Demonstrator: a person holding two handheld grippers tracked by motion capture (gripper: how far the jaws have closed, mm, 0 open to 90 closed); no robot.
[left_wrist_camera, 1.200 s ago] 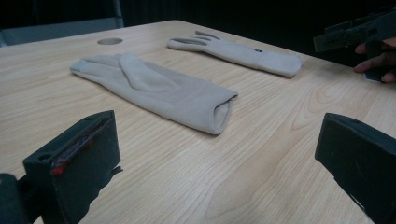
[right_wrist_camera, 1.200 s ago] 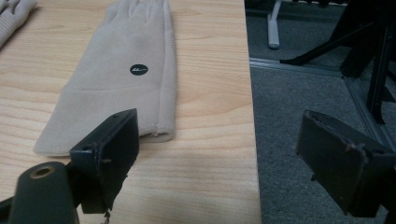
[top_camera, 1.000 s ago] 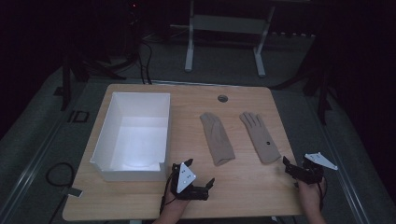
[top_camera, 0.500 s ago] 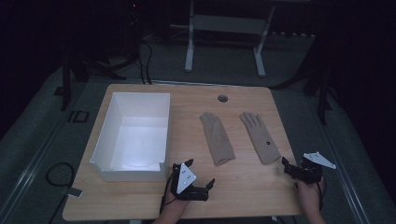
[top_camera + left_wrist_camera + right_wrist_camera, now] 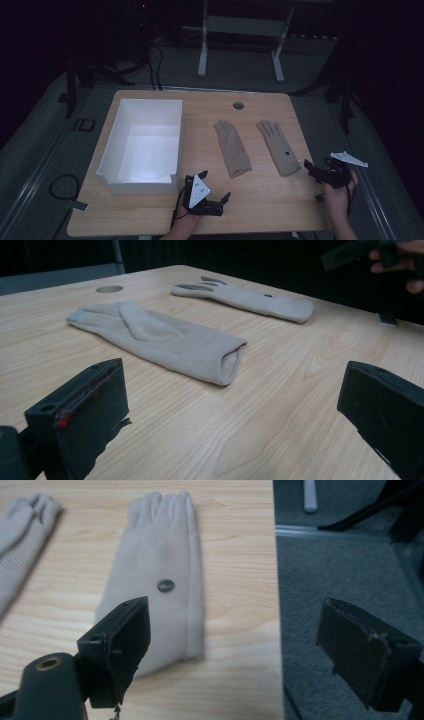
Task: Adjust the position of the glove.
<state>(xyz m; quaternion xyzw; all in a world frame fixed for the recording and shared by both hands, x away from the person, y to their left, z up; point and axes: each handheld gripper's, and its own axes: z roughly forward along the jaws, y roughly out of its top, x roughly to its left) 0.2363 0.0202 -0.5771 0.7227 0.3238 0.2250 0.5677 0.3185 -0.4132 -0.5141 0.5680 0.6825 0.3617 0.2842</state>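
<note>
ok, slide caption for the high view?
Two beige gloves beside a white bin; both grippers open.

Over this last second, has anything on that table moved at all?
Barely. The right gripper crept slightly toward the glove with the dark dot. Neither gripper took hold of anything. The left gripper, the other glove and the white box stayed put.

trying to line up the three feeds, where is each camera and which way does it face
High view: above the person's side, looking forward and down on the table, white bin, both hands.
Left gripper view: low over the table, along its open jaws toward the folded glove.
Right gripper view: at the table's right edge, looking down past its open jaws at the button glove.
Shared: both gloves appear in all three.
</note>
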